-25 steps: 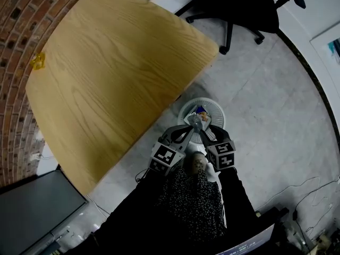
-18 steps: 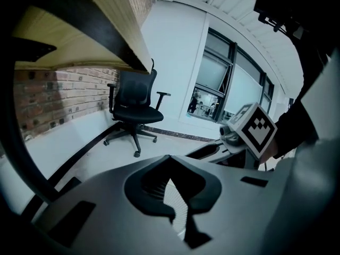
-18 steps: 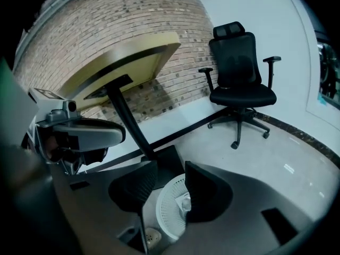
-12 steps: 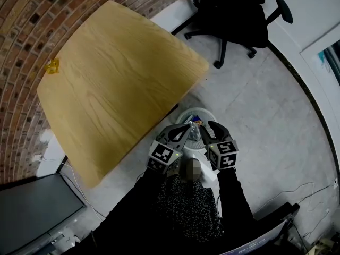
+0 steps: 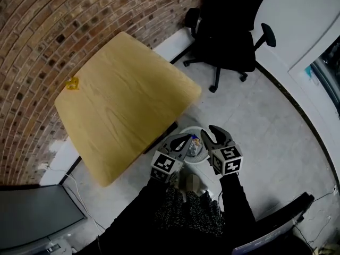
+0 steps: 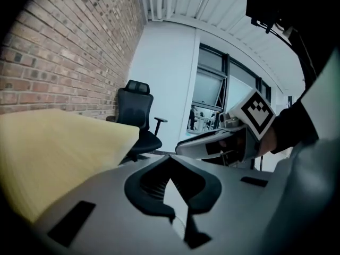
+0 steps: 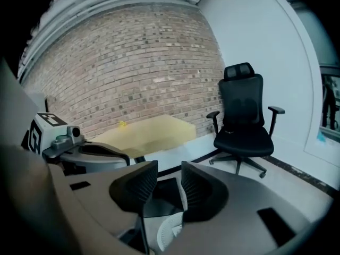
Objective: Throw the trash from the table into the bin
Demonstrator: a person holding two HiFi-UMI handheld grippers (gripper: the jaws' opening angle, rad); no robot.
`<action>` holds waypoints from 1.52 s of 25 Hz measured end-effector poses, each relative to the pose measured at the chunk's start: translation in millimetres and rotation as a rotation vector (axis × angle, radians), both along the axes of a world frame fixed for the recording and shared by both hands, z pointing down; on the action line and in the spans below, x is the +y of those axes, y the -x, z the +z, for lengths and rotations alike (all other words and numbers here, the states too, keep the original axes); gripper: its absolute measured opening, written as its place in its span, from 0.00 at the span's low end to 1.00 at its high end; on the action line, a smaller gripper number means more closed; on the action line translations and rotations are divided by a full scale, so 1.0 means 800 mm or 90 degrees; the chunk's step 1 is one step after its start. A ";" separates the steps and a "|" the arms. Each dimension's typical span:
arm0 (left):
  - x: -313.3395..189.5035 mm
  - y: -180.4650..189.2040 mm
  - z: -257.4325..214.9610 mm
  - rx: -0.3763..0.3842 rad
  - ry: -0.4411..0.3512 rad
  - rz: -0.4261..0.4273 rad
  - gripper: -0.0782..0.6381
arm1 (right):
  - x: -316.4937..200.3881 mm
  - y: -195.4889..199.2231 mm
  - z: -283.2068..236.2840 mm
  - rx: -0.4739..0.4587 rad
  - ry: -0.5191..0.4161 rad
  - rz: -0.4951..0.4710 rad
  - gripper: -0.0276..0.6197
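Trash item: yellow scrap (image 5: 71, 83) on wooden tabletop (image 5: 127, 110), at its 10 o'clock corner beside brick wall (image 5: 48, 31). White bin (image 5: 192, 153) on floor (image 5: 276, 132) off tabletop's 5 o'clock corner, scraps inside. Left gripper (image 5: 187, 138): tips together, empty, at bin's 10 o'clock rim. Right gripper (image 5: 211, 133): narrow gap, nothing between, at bin's 2 o'clock. Black office chair (image 5: 228, 31) at 1 o'clock

brick wall (image 5: 64, 31) | grey floor (image 5: 271, 126) | wooden table (image 5: 122, 105) | black office chair (image 5: 228, 31)
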State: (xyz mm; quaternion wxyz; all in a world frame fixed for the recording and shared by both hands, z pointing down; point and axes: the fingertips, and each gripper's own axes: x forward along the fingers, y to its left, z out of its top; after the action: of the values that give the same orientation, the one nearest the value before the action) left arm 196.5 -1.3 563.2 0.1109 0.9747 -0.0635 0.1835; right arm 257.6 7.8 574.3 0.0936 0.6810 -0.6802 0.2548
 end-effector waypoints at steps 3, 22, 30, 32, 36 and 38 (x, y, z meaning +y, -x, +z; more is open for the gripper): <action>-0.012 0.003 -0.037 0.021 -0.020 -0.026 0.12 | -0.003 -0.003 -0.044 0.020 -0.032 -0.016 0.27; -0.067 0.108 -0.157 0.057 -0.115 -0.228 0.12 | -0.058 0.058 -0.174 0.039 -0.139 -0.140 0.06; -0.071 0.165 -0.165 0.054 -0.130 -0.318 0.12 | -0.085 0.121 -0.186 0.059 -0.153 -0.254 0.06; -0.077 0.187 -0.167 0.053 -0.133 -0.345 0.12 | -0.092 0.138 -0.187 0.058 -0.154 -0.276 0.06; -0.088 0.213 -0.169 0.057 -0.130 -0.378 0.12 | -0.106 0.168 -0.191 0.057 -0.158 -0.307 0.06; -0.093 0.221 -0.173 0.066 -0.132 -0.387 0.12 | -0.113 0.182 -0.196 0.062 -0.161 -0.321 0.06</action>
State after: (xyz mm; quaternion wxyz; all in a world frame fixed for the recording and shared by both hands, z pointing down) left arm 19.8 -75.5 424.7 0.0641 0.9253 -0.3640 0.0850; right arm 112.0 -82.6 417.2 0.1009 0.5083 -0.8489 0.1038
